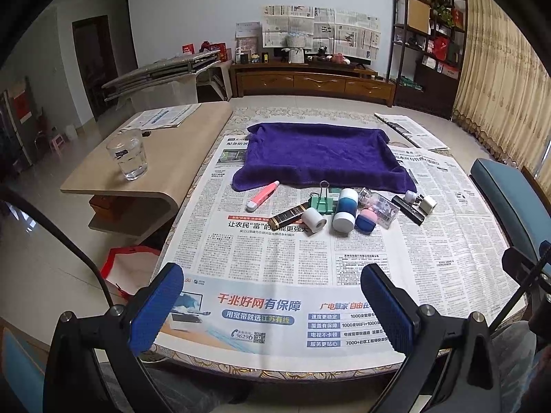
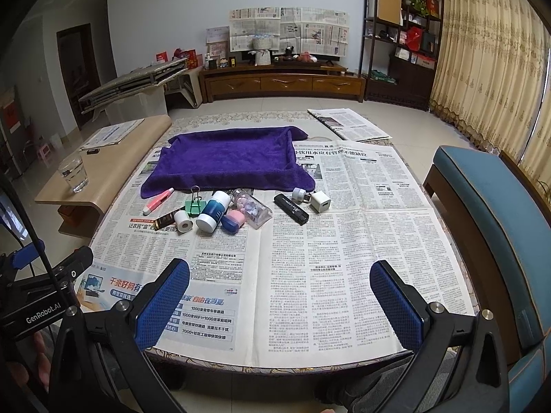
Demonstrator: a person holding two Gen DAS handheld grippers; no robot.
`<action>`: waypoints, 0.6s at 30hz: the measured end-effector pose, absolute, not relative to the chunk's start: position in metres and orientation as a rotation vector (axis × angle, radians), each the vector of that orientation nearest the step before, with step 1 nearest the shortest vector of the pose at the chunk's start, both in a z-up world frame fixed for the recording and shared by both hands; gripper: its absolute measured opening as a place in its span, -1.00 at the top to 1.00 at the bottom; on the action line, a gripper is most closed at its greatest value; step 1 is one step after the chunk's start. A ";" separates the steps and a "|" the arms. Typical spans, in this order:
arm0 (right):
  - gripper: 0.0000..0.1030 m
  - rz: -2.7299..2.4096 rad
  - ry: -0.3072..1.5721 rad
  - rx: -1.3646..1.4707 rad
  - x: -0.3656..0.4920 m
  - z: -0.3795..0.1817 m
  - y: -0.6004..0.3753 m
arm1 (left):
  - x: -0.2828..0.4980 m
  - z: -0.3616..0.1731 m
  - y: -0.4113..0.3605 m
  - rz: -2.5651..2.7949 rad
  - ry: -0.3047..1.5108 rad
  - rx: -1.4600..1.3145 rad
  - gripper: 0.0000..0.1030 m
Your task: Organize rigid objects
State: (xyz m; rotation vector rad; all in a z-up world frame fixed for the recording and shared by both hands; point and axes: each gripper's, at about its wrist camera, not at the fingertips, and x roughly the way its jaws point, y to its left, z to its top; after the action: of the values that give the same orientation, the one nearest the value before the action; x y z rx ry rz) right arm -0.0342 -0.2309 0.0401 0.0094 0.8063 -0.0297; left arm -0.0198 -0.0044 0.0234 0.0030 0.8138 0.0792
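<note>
Several small rigid objects lie in a row on the newspaper in front of a purple towel [image 1: 320,153] [image 2: 230,161]: a pink pen [image 1: 263,195] [image 2: 158,200], a green binder clip [image 1: 323,203] [image 2: 193,205], a white tape roll [image 1: 313,220] [image 2: 183,221], a blue-and-white bottle [image 1: 345,209] [image 2: 213,210], a black USB stick [image 2: 291,208] and a white charger cube [image 2: 320,201]. My left gripper [image 1: 272,304] is open and empty at the table's near edge. My right gripper [image 2: 280,301] is open and empty, also near the front edge.
A glass [image 1: 128,155] stands on a low wooden side table [image 1: 155,172] to the left. A blue chair [image 2: 489,213] stands at the right. A folded newspaper [image 2: 347,124] lies at the far right of the table.
</note>
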 end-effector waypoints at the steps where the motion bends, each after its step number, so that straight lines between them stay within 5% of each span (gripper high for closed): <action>1: -0.99 -0.027 0.803 0.011 -0.035 0.041 -0.231 | -0.020 0.024 -0.005 0.080 0.814 0.002 -1.00; 18: -0.99 -0.025 0.803 0.014 -0.036 0.042 -0.231 | -0.020 0.024 -0.004 0.079 0.812 0.001 -1.00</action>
State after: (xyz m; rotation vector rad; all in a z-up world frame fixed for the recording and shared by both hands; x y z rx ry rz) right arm -0.0363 -0.2308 0.0419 0.0144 0.8026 -0.0255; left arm -0.0201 -0.0040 0.0241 0.0010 0.8118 0.0785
